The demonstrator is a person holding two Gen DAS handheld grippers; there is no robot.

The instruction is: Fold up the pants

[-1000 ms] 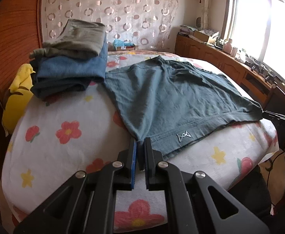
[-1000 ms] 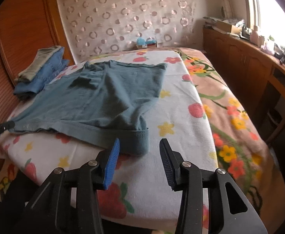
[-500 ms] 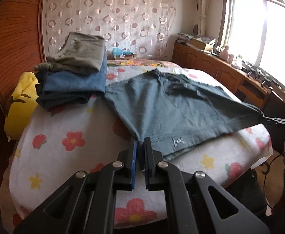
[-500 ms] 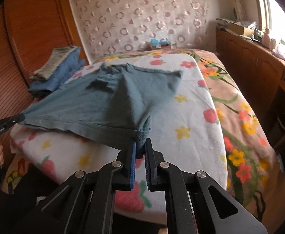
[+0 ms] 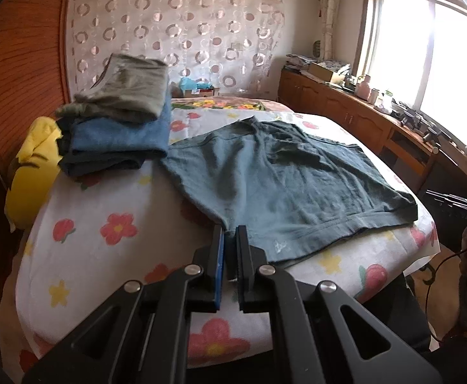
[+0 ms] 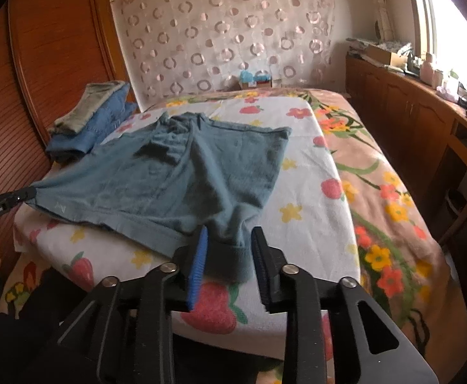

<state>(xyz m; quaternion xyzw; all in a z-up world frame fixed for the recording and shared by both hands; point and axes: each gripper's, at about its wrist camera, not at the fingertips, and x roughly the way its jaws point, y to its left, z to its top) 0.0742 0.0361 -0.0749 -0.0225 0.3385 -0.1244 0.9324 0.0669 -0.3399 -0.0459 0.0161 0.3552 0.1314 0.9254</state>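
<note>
Since both waistband corners must rise together for the fold, my left claw [image 5: 230, 249] is pinching one corner of the pants [image 5: 284, 176], spread on bed [image 5: 105, 256]; right claw [image 6: 228, 256] opening, pads off waistband corner btwn them.

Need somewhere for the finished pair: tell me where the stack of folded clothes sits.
The stack of folded clothes sits at the bed's far left, by the wooden wall panel, just beyond the spread pants.
</note>
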